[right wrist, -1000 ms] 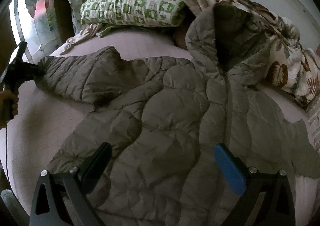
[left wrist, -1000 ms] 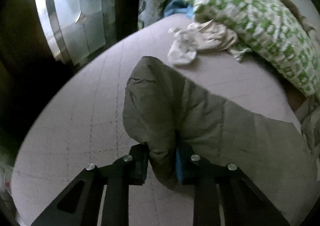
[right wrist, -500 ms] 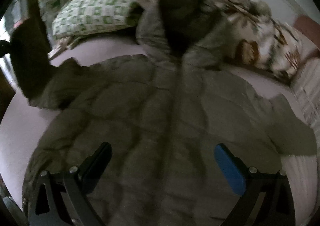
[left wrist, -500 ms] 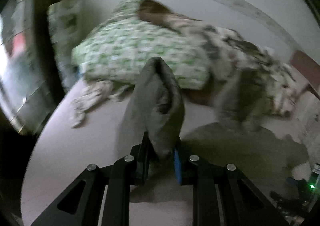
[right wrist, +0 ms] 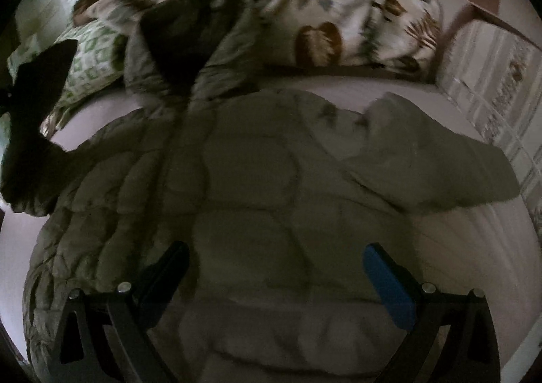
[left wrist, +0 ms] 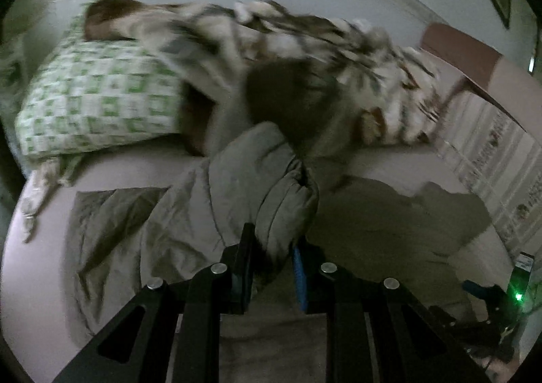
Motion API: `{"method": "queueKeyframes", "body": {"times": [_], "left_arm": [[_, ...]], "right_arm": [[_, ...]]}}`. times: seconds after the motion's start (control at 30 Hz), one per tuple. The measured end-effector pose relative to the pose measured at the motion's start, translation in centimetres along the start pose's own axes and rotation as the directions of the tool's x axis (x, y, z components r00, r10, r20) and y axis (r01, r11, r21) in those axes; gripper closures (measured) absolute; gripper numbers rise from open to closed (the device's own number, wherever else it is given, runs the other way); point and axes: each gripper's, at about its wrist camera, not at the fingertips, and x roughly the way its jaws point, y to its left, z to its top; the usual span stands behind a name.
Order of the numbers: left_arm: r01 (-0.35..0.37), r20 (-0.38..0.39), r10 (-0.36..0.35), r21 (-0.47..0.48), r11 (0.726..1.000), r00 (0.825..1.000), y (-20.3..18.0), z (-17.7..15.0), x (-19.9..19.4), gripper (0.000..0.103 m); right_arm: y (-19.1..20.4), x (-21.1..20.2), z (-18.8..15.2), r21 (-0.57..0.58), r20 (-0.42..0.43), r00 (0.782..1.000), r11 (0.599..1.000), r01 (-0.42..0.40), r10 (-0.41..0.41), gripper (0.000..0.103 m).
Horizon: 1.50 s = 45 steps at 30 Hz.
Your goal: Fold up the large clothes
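Note:
An olive quilted hooded jacket (right wrist: 271,186) lies spread face up on the bed, hood (right wrist: 189,30) toward the pillows. My left gripper (left wrist: 271,267) is shut on the cuff of its left sleeve (left wrist: 271,193) and holds it lifted over the jacket body. That sleeve and the left gripper show as a dark shape at the left of the right wrist view (right wrist: 30,132). My right gripper (right wrist: 274,278) is open and empty, hovering above the jacket's lower part. The other sleeve (right wrist: 440,166) lies flat to the right.
A green checked pillow (left wrist: 98,101) and a leaf-print blanket (right wrist: 338,20) lie at the head of the pale pink bed (left wrist: 37,281). A cardboard box (left wrist: 474,57) stands at the back right. A striped sheet (right wrist: 491,84) runs along the right side.
My left gripper has carried the sleeve up and rightward over the jacket body. My right gripper has shifted right, from over the jacket's left half to over its middle, still open.

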Motion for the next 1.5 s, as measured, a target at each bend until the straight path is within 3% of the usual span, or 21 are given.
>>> {"method": "queueKeyframes", "body": {"times": [0.13,0.23,0.27,0.3,0.37,0.4,0.53,0.63,0.77,0.87,1.0,1.03,1.1,1.13,1.17,1.23,1.33,1.5], "left_arm": [[0.079,-0.050,-0.078,0.009,0.997,0.996,-4.6,-0.6,3.7,0.082],[0.148,-0.136,-0.153,-0.042,0.988,0.979,-7.4,-2.0,7.9,0.079],[0.163,-0.177,-0.172,-0.062,0.985,0.969,-7.9,-2.3,9.1,0.069],[0.178,-0.212,-0.192,-0.083,0.981,0.958,-8.3,-2.6,10.0,0.051],[0.219,-0.255,-0.252,-0.149,0.964,0.934,-8.5,-3.3,11.1,0.035],[0.224,-0.251,-0.260,-0.162,0.961,0.932,-8.3,-3.5,10.9,0.035],[0.208,-0.216,-0.233,-0.134,0.969,0.948,-7.2,-3.3,7.8,0.035],[0.183,-0.150,-0.197,-0.100,0.978,0.969,-5.1,-3.0,4.2,0.029],[0.035,-0.024,-0.038,-0.103,0.994,0.999,0.5,-2.5,-0.3,0.028],[-0.065,0.019,0.069,-0.155,0.986,0.997,4.9,-2.2,-1.7,0.027],[-0.131,0.002,0.135,-0.222,0.966,0.991,9.5,-1.8,-0.4,0.026],[-0.164,-0.032,0.160,-0.206,0.965,0.987,10.2,-1.8,0.8,0.026],[-0.193,-0.102,0.178,-0.161,0.968,0.979,10.5,-2.2,3.2,0.026],[-0.198,-0.143,0.179,-0.134,0.971,0.973,10.6,-2.6,4.6,0.026],[-0.200,-0.167,0.179,-0.120,0.972,0.970,10.5,-3.1,5.4,0.026],[-0.199,-0.194,0.175,-0.113,0.974,0.965,10.5,-3.9,6.5,0.026],[-0.189,-0.218,0.165,-0.092,0.978,0.962,10.1,-5.2,6.6,0.026],[-0.145,-0.271,0.136,-0.014,0.989,0.953,7.4,-7.0,7.4,0.026]], "right_arm": [[-2.2,0.2,-0.2,0.043,-0.004,1.000,0.999,0.006,-0.006,0.000],[-3.8,0.2,-0.5,0.075,-0.004,1.000,0.997,0.017,-0.017,0.000],[-4.4,0.1,-0.5,0.086,-0.003,1.000,0.996,0.023,-0.023,0.000],[-4.8,0.0,-0.5,0.093,-0.002,1.000,0.995,0.028,-0.028,0.000],[-5.8,-0.2,-0.5,0.112,-0.002,0.999,0.993,0.039,-0.039,0.000],[-6.2,-0.2,-0.5,0.119,-0.003,0.999,0.992,0.041,-0.041,0.000],[-6.5,0.0,-0.2,0.119,-0.009,0.999,0.992,0.051,-0.050,0.000],[-5.5,0.6,0.5,0.104,-0.020,1.000,0.995,0.004,-0.002,0.000],[-3.2,2.4,2.0,0.072,-0.038,0.994,0.992,-0.101,0.104,0.000],[-1.5,4.6,3.5,0.105,-0.073,0.974,0.973,-0.206,0.215,0.000],[0.6,7.5,5.2,0.144,-0.099,0.955,0.954,-0.263,0.279,0.001],[1.0,8.5,5.5,0.173,-0.114,0.944,0.942,-0.287,0.309,0.007],[1.9,10.5,5.8,0.229,-0.141,0.922,0.918,-0.324,0.361,0.034],[2.4,11.4,5.9,0.245,-0.157,0.914,0.912,-0.330,0.373,0.061],[2.8,12.0,5.9,0.257,-0.169,0.907,0.906,-0.336,0.385,0.069],[3.4,12.6,5.9,0.252,-0.170,0.906,0.906,-0.341,0.389,0.072],[3.6,10.0,6.4,0.167,-0.090,0.926,0.922,-0.349,0.367,0.083],[1.2,5.2,7.0,0.078,0.021,0.965,0.962,-0.261,0.261,0.085]]}}
